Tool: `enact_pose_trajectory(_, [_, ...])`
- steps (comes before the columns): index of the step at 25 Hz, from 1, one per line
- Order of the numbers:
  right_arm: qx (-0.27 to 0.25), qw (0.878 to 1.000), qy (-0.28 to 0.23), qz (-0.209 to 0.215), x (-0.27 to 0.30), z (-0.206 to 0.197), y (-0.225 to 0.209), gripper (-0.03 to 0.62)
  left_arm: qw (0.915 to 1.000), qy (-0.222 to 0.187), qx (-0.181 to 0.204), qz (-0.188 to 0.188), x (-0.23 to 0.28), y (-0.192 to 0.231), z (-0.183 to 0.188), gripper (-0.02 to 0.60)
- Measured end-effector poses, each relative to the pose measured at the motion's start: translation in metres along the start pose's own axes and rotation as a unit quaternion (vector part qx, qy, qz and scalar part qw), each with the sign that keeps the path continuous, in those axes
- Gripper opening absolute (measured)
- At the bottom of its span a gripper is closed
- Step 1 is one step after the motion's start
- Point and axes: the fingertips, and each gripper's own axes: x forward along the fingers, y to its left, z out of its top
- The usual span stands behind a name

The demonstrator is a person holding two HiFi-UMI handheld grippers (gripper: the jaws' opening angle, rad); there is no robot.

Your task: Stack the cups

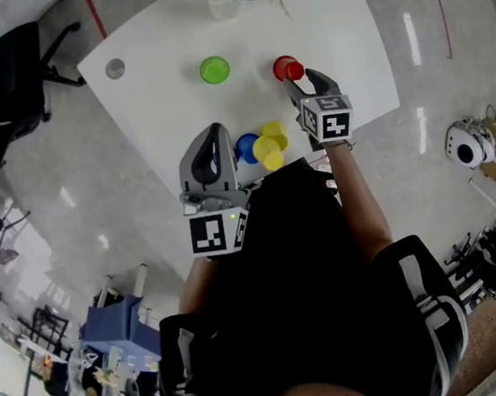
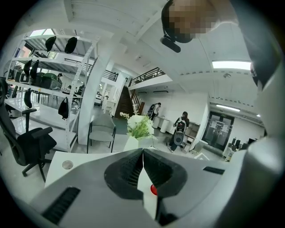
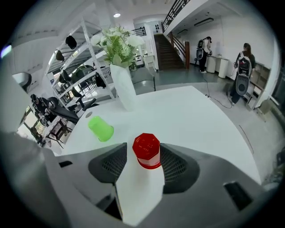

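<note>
- Right hand-held gripper (image 3: 143, 150) is out over the far side of the white worktop (image 1: 163, 32), jaws spread, and the red cup (image 3: 146, 150) stands right between them!
- That red cup sits on the worktop with its flat, closed end facing up. The jaw pads flank it closely on both sides, with a thin gap on one side, so nothing is squeezed.
- Left hand-held gripper (image 2: 143, 152) hangs back near the worktop's near edge, jaws clenched together on nothing. Only a narrow slit shows between them, with a sliver of white worktop and a speck of red beyond.
- Between the two hand-held grippers in the head view, close to the near edge, lies a cluster: the blue cup (image 1: 245, 148) is just beside the yellow cups (image 1: 270, 149), which touch each other.
- The green cup (image 1: 214, 69) stands on its own farther out, beside the red cup but clearly apart from it, to the left.
- At the far edge stands a white vase (image 3: 121, 87) holding green and white flowers.
- A small grey disc (image 1: 115, 69) is set in the worktop near its left corner.
- A black office chair (image 1: 14, 69) waits on the shiny floor off to the left.
- The person, in black, reaches the right arm well forward.
</note>
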Motion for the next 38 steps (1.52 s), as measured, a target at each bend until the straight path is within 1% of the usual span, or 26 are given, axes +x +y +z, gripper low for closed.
enact_pose_trajectory(5, [-0.005,1.000,0.011,-0.005,0.006,-0.001,0.000,0.247,0.9999,0.009,-0.013,0.007,0.003,0.001,0.002,0.021])
enact_pose_trajectory(8, [-0.008,1.000,0.016,-0.014,0.010,-0.003,-0.003,0.232,0.9998,0.007,-0.016,0.007,0.003,0.002,0.001,0.021])
enact_pose_trajectory(11, [-0.010,1.000,0.018,-0.014,0.013,-0.004,-0.004,0.230,0.9998,0.001,-0.015,0.009,0.003,0.003,0.002,0.021])
enact_pose_trajectory(15, [-0.009,1.000,0.014,-0.014,0.003,-0.007,-0.005,0.230,0.9999,-0.003,-0.012,0.010,-0.008,-0.005,0.003,0.021])
enact_pose_trajectory(19, [-0.012,1.000,0.006,-0.013,0.000,-0.001,-0.001,0.229,0.9999,-0.012,0.000,0.011,-0.014,0.000,0.004,0.021])
enact_pose_trajectory(21, [-0.016,1.000,0.000,-0.013,-0.005,0.001,0.007,0.229,0.9997,-0.022,0.005,0.011,-0.022,0.005,0.008,0.021])
enact_pose_trajectory(25, [-0.024,1.000,-0.009,-0.014,-0.019,0.004,0.019,0.229,0.9994,-0.031,-0.006,0.011,-0.039,0.009,0.013,0.021])
enact_pose_trajectory(29, [-0.034,0.999,-0.023,-0.016,-0.044,0.004,0.032,0.229,0.9989,-0.045,0.001,0.015,-0.063,0.013,0.015,0.021])
enact_pose_trajectory(33, [-0.040,0.998,-0.035,-0.016,-0.065,-0.002,0.047,0.229,0.9981,-0.058,-0.001,0.020,-0.088,0.019,0.016,0.021])
enact_pose_trajectory(38, [-0.049,0.997,-0.054,-0.018,-0.096,-0.007,0.065,0.229,0.9967,-0.079,0.010,0.016,-0.121,0.015,0.018,0.021])
